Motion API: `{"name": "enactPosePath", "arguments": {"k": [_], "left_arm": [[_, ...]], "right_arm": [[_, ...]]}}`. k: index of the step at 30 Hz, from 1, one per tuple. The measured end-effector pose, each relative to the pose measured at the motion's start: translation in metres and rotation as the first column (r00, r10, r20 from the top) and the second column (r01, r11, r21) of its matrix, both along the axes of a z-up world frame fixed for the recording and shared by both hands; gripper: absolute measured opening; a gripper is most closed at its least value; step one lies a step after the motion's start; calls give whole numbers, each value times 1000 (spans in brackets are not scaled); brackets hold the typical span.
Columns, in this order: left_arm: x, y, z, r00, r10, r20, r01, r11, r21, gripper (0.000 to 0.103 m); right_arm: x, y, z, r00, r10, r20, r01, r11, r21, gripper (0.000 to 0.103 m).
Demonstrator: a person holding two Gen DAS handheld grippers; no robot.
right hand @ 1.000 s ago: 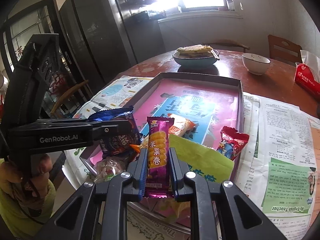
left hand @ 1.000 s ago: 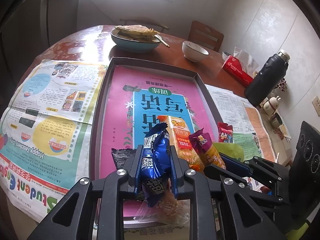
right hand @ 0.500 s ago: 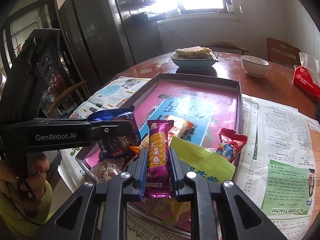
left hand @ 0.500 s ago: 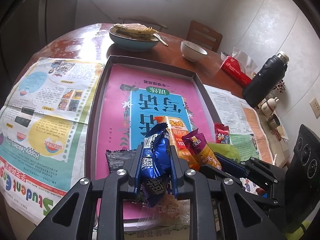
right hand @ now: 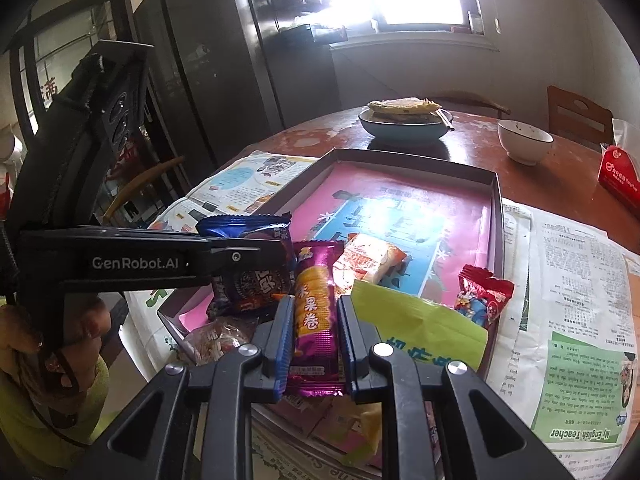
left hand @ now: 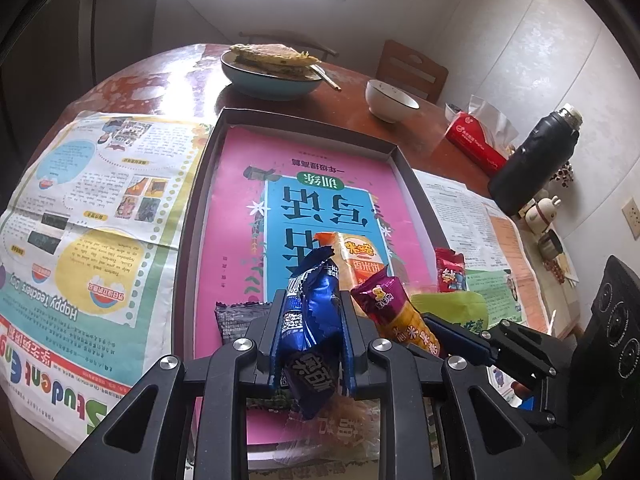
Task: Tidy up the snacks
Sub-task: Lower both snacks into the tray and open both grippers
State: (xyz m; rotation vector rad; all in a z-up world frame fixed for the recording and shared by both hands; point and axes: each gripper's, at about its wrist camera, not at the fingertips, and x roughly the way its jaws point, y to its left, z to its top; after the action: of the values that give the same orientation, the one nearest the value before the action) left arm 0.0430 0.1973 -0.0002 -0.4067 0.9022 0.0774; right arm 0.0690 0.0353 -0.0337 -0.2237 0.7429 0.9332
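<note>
Left gripper (left hand: 310, 330): fingers (left hand: 274, 328) closed tight on a blue packet (left hand: 308, 320), which stands upright between them, its lower end hanging below the pads. Right gripper (right hand: 312, 334): fingers (right hand: 282, 336) closed on a purple packet (right hand: 316, 312), gripped at its lower half, top end pointing away from the camera. Both packets are held above the near end of a shallow tray (left hand: 200, 184).

In the tray, just beyond the held packets, lie an orange packet (left hand: 360, 256), a dark packet (left hand: 236, 316) at the near left, and a clear wrapped snack (right hand: 216, 336) by the near edge. A green paper (right hand: 420, 328) overlaps the tray's near right corner, with a red packet (right hand: 484, 296) just beside it on the rim. The tray floor carries a pink and blue printed sheet.

The tray sits on newspaper (left hand: 80, 220) spread over a round wooden worktop (left hand: 160, 80). At the far side stand a blue bowl (left hand: 268, 80) of flatbread, a white bowl (left hand: 390, 100), a red tissue pack (left hand: 476, 144) and a black flask (left hand: 536, 160).
</note>
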Motion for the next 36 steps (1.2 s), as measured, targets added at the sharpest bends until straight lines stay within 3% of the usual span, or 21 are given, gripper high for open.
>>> {"name": "enactPosePath", "arguments": {"k": [7, 20, 36], "left_arm": [[0, 1, 0, 1000, 2, -3, -2, 1000, 2, 25], [0, 3, -2, 1000, 10, -9, -10, 1000, 7, 26], [-2, 5, -2, 999, 31, -29, -30, 999, 33, 36]], "right_arm": [[-3, -2, 1, 1000, 16, 1, -16, 1000, 1, 31], [-5, -7, 2, 999, 40, -14, -40, 999, 12, 31], [-7, -3, 2, 999, 51, -15, -51, 999, 3, 32]]}}
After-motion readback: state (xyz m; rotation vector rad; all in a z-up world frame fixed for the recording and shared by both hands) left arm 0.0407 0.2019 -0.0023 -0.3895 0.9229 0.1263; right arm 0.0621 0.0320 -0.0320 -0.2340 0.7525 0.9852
